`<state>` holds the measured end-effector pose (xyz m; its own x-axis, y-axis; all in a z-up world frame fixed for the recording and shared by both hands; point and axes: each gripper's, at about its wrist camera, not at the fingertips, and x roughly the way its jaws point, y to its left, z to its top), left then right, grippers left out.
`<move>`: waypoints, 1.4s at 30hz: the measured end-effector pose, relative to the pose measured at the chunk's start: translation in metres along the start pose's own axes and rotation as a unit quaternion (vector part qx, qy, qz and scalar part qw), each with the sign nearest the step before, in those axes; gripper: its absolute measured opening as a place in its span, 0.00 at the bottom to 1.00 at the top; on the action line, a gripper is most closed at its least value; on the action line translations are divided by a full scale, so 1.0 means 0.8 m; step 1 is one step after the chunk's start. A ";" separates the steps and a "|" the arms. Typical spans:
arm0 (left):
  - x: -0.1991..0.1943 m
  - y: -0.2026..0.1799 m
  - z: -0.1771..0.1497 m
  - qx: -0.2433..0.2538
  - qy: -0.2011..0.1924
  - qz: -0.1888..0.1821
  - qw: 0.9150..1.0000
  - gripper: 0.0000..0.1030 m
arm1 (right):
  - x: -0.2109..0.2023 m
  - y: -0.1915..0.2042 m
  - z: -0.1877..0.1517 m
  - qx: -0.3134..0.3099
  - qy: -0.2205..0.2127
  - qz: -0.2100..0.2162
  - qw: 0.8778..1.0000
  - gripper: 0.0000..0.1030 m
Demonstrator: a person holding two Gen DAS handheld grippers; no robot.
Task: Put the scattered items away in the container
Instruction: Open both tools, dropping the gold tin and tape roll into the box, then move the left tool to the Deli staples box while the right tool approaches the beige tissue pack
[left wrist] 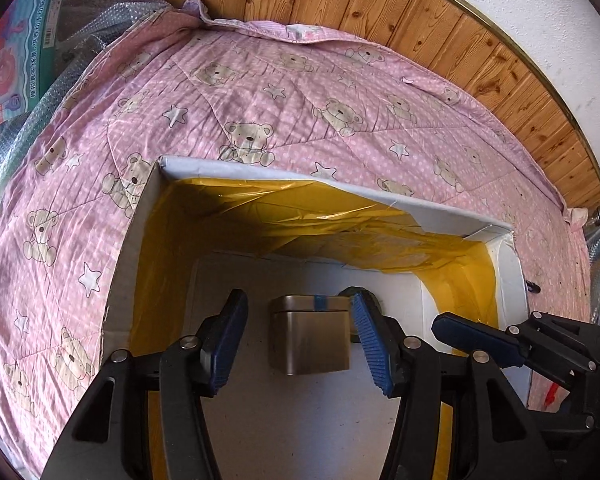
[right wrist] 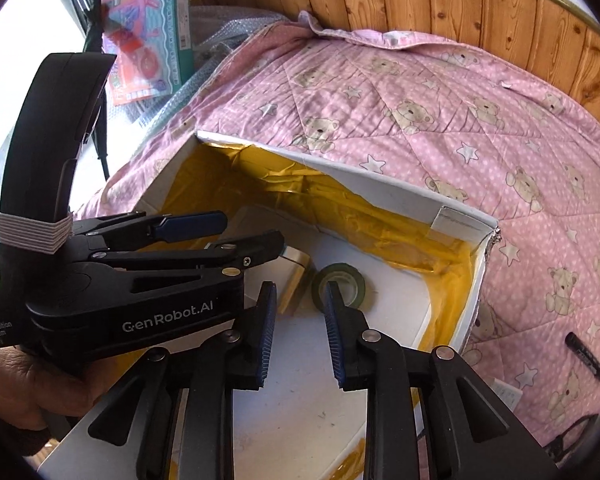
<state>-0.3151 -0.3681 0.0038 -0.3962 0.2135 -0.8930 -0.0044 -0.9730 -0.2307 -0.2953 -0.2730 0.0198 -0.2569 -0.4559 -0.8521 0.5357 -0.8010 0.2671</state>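
Work surface: pink quilt (left wrist: 260, 80) printed with bears and stars, spread flat and running back to a wood-panelled wall (left wrist: 420, 12) with a white wall above. At left edge of quilt, bubble wrap (left wrist: 80, 16) and a colourful picture box (right wrist: 148, 20) leaning up; bright window light beyond in right wrist view. On the quilt, an open white container (left wrist: 204, 168), inner walls lined with crinkled yellow film (left wrist: 300, 216), floor bare white. Inside, resting on the floor: a square metal tin (left wrist: 309, 334), upright, blue tape strip across its lid, one flat face toward the left camera; no clear long axis. Just beside the tin, to its right, a dark green tape roll (right wrist: 343, 283), lying flat, hole pointing up, axis vertical. Left gripper (left wrist: 300, 340) lowered inside the container, jaws spread wide either side of the tin, pads not touching it. Right gripper (right wrist: 300, 336) also over the container floor, jaws apart with nothing between them, tips aimed toward the tape roll; far pad overlapping the roll in view, contact cannot be told. A hand (right wrist: 40, 384) gripping the left gripper's handle at lower left. Outside the container, on the quilt to its right: a black marker (right wrist: 586, 356), lying flat, long axis running diagonally, well apart from the container wall.
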 end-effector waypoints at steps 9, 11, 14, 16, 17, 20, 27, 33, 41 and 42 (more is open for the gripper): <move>-0.040 0.003 -0.021 -0.016 -0.027 -0.008 0.999 0.58 | -0.031 -0.013 -0.033 0.045 -0.028 0.035 0.998 0.27; -0.051 0.004 -0.031 -0.018 -0.034 -0.008 0.999 0.58 | -0.036 -0.010 -0.045 0.053 -0.030 0.047 0.997 0.28; -0.068 0.005 -0.050 -0.023 -0.041 -0.012 0.999 0.58 | -0.039 0.007 -0.063 0.051 -0.029 0.059 0.997 0.28; -0.077 0.003 -0.063 -0.022 -0.044 -0.014 0.999 0.58 | -0.042 0.018 -0.074 0.047 -0.032 0.062 0.996 0.28; -0.081 0.000 -0.070 -0.021 -0.044 -0.014 0.999 0.58 | -0.044 0.023 -0.080 0.046 -0.036 0.061 0.996 0.28; -0.091 -0.007 -0.087 -0.015 -0.041 -0.018 0.999 0.58 | -0.051 0.027 -0.097 0.057 -0.041 0.073 0.995 0.28; -0.114 -0.034 -0.121 -0.002 -0.041 -0.032 0.999 0.58 | -0.078 0.034 -0.136 0.078 -0.058 0.091 0.991 0.28; -0.120 -0.062 -0.151 0.006 -0.033 -0.039 0.999 0.58 | -0.100 0.026 -0.169 0.098 -0.069 0.096 0.988 0.28; -0.133 -0.097 -0.175 0.018 -0.031 -0.048 0.998 0.58 | -0.129 0.011 -0.205 0.121 -0.089 0.108 0.983 0.28; -0.135 -0.102 -0.177 0.022 -0.032 -0.049 0.998 0.58 | -0.133 0.009 -0.209 0.124 -0.092 0.110 0.982 0.28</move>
<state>-0.1420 -0.2994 0.0645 -0.4492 0.3039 -0.8402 -0.0851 -0.9506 -0.2984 -0.1297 -0.1657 0.0373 -0.3098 -0.6726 -0.6720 0.3885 -0.7347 0.5562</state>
